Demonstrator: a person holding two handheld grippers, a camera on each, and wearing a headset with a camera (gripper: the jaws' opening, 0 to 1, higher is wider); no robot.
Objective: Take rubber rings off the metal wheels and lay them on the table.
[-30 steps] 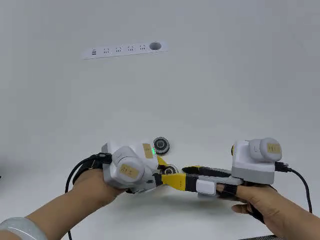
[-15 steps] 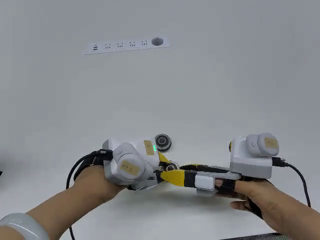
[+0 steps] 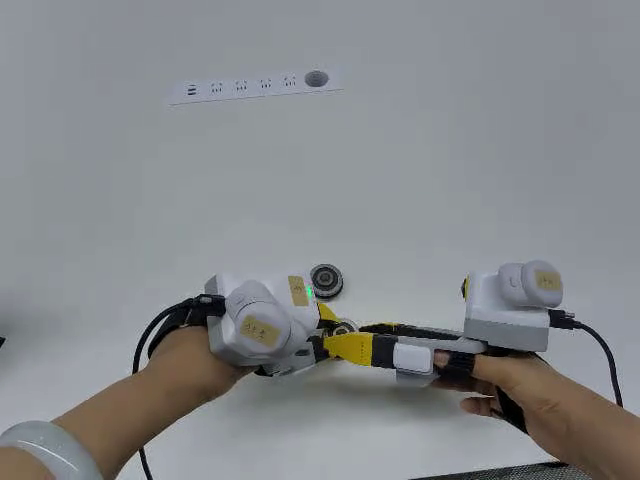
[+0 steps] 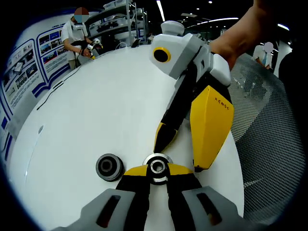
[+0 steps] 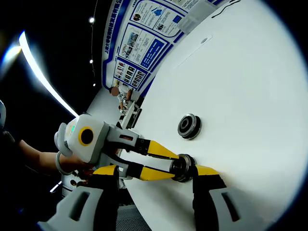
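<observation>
Wheel (image 5: 184, 167) gripped by left tongs (image 4: 158, 171), between spread right tongs (image 4: 179, 159).

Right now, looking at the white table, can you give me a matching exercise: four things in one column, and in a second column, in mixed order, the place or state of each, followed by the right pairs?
Column one
1. left tool
2. right tool
3. long white power strip
4. small metal wheel with a black rubber ring, the farther of the two wheels

Column two
A. lies free on the white table, just beyond both tools
B. jaws open
C. lies at the far side of the table
D. shut on the nearer small metal wheel

Pairs: 1-D, 2-B, 3-C, 4-A
</observation>
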